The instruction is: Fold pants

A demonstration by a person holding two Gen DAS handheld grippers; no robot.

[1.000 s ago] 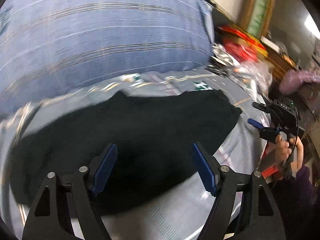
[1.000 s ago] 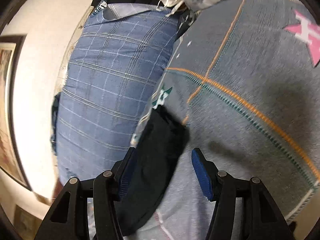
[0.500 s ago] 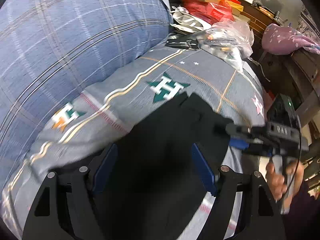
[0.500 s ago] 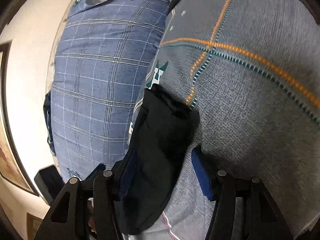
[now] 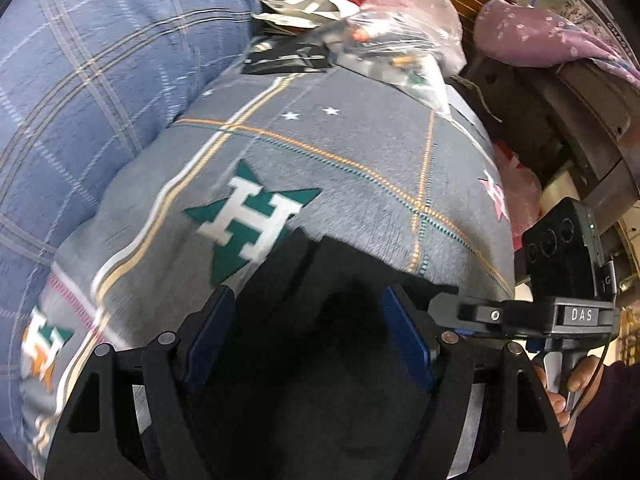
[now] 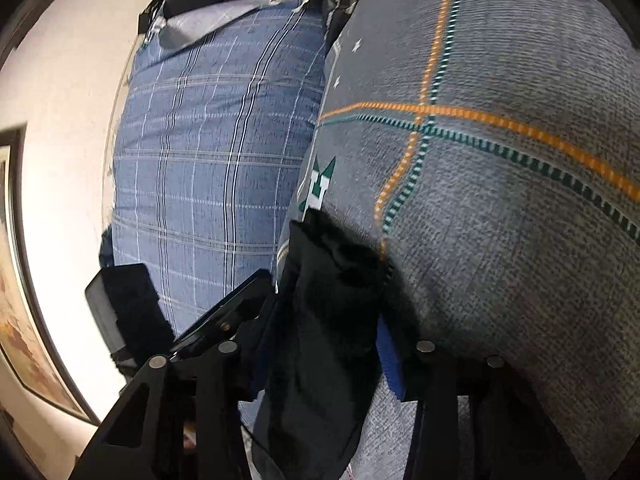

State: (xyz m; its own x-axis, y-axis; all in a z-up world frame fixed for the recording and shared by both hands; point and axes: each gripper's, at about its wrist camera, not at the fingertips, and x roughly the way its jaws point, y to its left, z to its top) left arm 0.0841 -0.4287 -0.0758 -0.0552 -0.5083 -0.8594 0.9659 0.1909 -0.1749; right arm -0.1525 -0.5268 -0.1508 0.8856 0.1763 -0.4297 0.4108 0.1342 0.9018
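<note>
- Black pants (image 5: 320,360) lying bunched on grey bedspread (image 5: 360,184), beside blue pillow (image 6: 208,152).
- Right gripper (image 6: 320,344) jaws have just been closing around a pants edge; grip unconfirmed.
- Left gripper (image 5: 308,336) hanging wide open over the cloth, holding nothing.
- Next: left needs to be pinching the matching edge.

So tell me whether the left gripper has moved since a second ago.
Yes. The left gripper has swung off the blue plaid pillow toward the green H star on the grey blanket, over the black pants.
</note>
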